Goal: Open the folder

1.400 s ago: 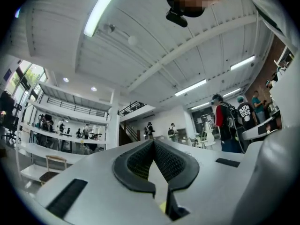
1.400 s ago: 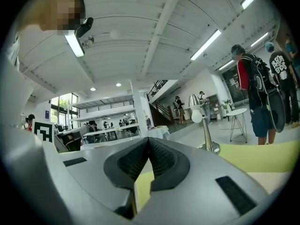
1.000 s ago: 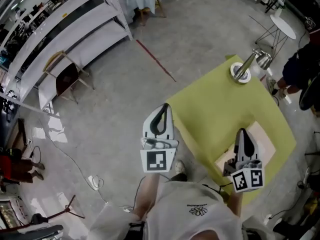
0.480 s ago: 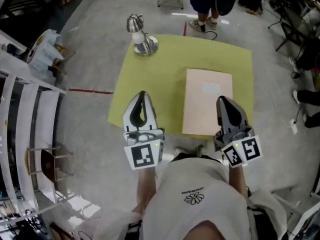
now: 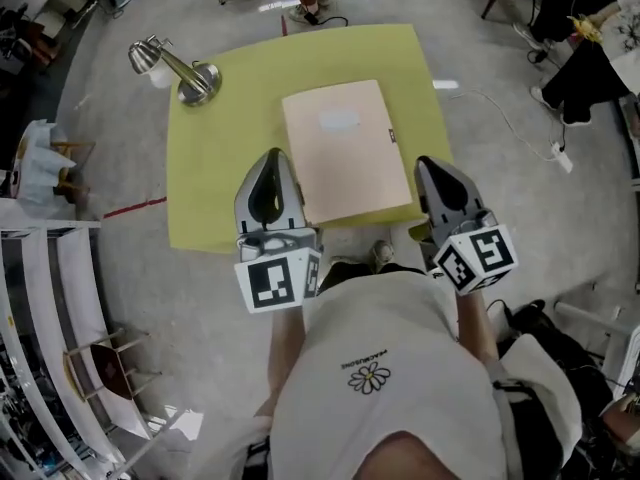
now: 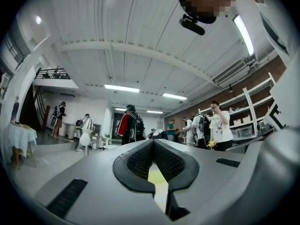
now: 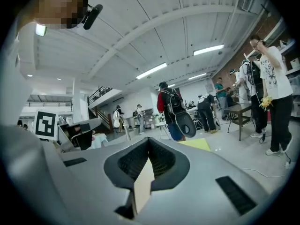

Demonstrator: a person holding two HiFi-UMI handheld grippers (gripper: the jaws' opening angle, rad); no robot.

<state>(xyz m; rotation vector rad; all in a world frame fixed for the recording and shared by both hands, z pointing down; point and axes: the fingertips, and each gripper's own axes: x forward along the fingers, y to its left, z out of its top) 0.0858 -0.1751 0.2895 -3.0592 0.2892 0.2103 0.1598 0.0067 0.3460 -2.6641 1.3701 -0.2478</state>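
A closed beige folder (image 5: pixel 345 148) lies flat on the yellow-green table (image 5: pixel 225 178), with a pale label near its far end. My left gripper (image 5: pixel 272 158) hovers over the table's near edge, just left of the folder, and is shut with nothing in it. My right gripper (image 5: pixel 428 164) hangs at the table's near right corner, just right of the folder, also shut and empty. In the left gripper view the left gripper (image 6: pixel 153 142) has its jaws together, with yellow table (image 6: pixel 157 178) below. In the right gripper view the folder (image 7: pixel 142 187) shows under the shut right gripper (image 7: pixel 149 139).
A metal desk lamp (image 5: pixel 180 70) stands at the table's far left corner. A person's feet (image 5: pixel 305 8) are at the far edge. White shelving (image 5: pixel 45 298) runs along the left, a cable (image 5: pixel 500 118) crosses the floor at right, and several people stand beyond.
The whole view has swung round, so the table and folder now sit straight ahead instead of off to the right. Both grippers swept round with it, staying shut and empty.
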